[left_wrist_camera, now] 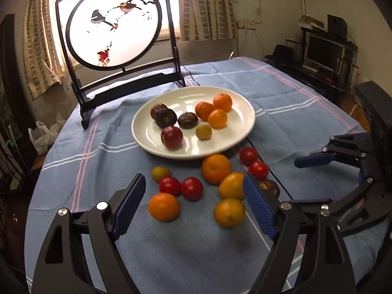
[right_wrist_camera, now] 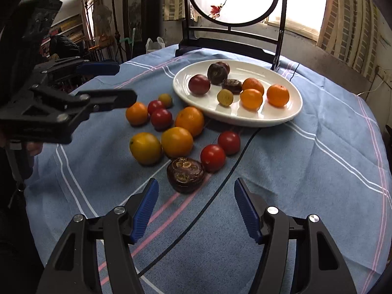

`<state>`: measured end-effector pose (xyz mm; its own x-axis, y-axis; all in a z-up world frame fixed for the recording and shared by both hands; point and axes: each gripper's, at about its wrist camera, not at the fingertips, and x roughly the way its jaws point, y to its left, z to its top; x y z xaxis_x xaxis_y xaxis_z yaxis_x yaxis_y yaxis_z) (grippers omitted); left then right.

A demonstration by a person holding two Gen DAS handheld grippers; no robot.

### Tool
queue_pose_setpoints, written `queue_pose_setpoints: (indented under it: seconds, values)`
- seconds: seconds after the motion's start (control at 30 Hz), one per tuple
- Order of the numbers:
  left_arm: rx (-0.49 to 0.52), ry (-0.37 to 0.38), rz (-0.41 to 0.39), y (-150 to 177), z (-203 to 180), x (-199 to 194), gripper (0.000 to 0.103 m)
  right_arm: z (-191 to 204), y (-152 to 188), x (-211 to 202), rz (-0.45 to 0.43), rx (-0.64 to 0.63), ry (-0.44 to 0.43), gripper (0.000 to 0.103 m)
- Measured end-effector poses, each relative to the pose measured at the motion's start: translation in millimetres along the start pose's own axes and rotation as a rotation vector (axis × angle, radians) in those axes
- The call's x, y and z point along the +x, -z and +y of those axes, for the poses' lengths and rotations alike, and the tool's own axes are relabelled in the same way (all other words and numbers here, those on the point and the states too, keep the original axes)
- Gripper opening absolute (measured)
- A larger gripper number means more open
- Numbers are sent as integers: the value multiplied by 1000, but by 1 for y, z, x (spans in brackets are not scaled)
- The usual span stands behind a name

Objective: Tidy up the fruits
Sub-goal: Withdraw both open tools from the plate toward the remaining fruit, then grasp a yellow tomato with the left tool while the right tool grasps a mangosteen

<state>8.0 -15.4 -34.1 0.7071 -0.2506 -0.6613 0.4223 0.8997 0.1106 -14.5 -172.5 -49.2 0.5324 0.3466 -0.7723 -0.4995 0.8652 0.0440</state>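
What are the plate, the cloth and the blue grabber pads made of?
Plate: probably glazed ceramic, white and glossy with window reflections. Cloth: woven fabric, matte blue with stripes and creases. Pads: likely rubber or plastic, matte blue with ridges.

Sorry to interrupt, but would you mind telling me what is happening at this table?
A person is sorting fruit with two handheld grippers. The left gripper and the right gripper are both open and empty, above the blue checked tablecloth. The white oval plate already holds eight fruits. Ten remain on the cloth, including a dark brown wrinkled fruit just ahead of the right gripper and orange citrus ahead of the left.
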Motion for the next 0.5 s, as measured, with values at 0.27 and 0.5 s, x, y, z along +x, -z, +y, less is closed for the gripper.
queue_pose_setpoints:
  seconds: [0.27, 0.5]
  values:
    - [73, 57, 81, 29, -18, 14, 79, 9, -7, 28, 52, -3, -41, 64]
    - [59, 78, 117, 27, -21, 33, 79, 10, -8, 41, 80, 4, -41, 39]
